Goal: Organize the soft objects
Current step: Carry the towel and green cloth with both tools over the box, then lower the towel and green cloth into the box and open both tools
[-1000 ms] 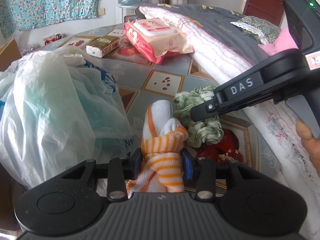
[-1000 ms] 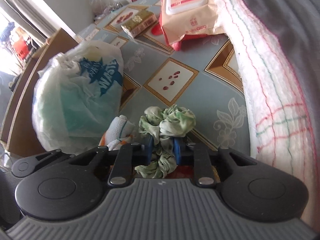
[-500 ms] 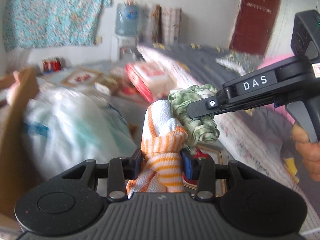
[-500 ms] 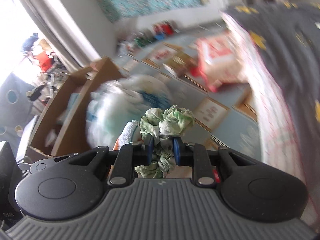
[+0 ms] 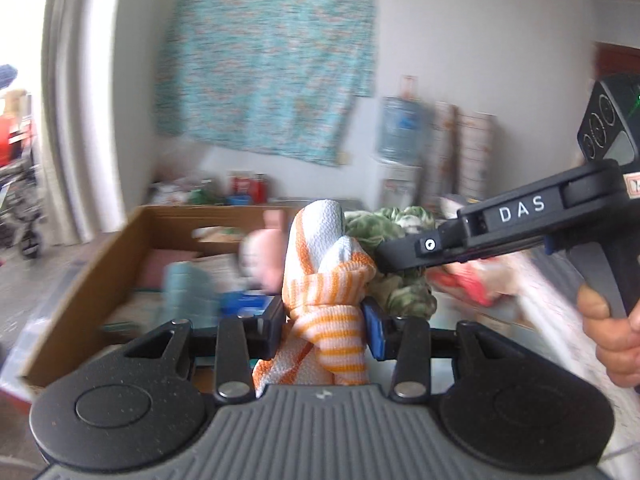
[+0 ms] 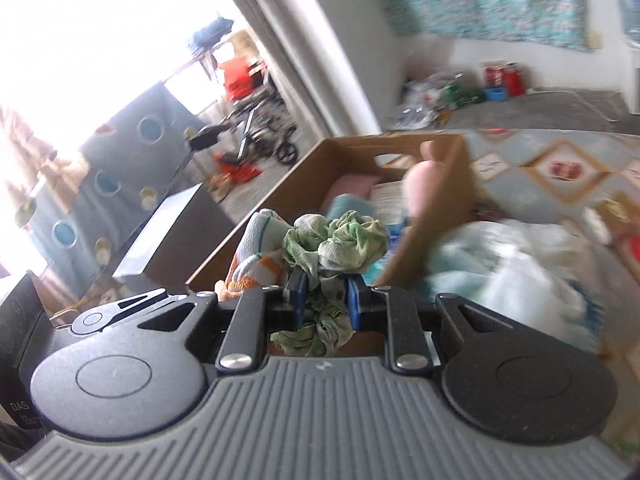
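- Left tool (image 5: 324, 322): clenched on the orange-striped cloth (image 5: 326, 276), which rises ahead of its blue pads and hangs below them.
- Right tool (image 6: 323, 296): clenched on the green crumpled cloth (image 6: 340, 246); the striped cloth lies just left of it.
- Left view only: the right tool's side, marked "DAS", held by a hand (image 5: 612, 336), and a water bottle (image 5: 402, 130) far ahead.
- Right view only: bright window, white plastic bag (image 6: 516, 276) to the right.
- Both views: cardboard box (image 6: 440, 208), open, ahead of the tools, blurred soft items inside.
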Demonstrator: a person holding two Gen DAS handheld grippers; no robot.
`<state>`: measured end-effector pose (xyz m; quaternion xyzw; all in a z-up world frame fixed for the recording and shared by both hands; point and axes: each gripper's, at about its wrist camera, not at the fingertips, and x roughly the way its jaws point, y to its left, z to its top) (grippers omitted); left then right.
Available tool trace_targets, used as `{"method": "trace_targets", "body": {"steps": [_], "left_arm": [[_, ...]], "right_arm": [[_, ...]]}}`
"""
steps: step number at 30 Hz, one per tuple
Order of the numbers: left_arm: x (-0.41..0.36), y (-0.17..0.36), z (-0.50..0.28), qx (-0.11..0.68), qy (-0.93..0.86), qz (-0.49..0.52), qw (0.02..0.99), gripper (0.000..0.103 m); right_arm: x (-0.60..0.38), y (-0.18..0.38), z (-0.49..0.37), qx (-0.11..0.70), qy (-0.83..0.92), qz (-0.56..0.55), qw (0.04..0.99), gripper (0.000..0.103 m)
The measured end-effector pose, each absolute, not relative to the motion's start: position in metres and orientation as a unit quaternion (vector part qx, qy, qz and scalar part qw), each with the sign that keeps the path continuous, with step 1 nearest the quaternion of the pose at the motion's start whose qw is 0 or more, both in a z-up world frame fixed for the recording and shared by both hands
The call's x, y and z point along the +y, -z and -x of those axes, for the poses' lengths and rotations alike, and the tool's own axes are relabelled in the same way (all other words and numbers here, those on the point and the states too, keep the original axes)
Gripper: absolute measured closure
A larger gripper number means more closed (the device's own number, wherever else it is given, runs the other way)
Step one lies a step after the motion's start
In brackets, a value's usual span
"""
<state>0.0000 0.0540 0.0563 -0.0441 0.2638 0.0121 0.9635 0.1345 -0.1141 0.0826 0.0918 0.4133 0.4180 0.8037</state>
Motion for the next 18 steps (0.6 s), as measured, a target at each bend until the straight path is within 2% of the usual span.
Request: {"method": "trace_targets", "body": {"steps": [9, 14, 18], "left_arm": [[0.131, -0.014, -0.04, 0.349, -0.098, 0.113, 0.925, 0.061], [0.16, 0.006, -0.041, 0.386, -0.098, 0.146, 0.906, 0.061], [0.163, 0.005, -0.041, 0.395, -0.088, 0.132, 0.905, 0.059]], "right_arm": [[0.017, -0.033, -0.188, 0.53, -0.444, -0.052, 0.72, 0.083], [0.048, 0.001, -0.196, 0.587, -0.432, -0.023, 0.684, 0.082], [0.06, 0.017, -0.196, 0.618, -0.429, 0.002, 0.659, 0.079]]}}
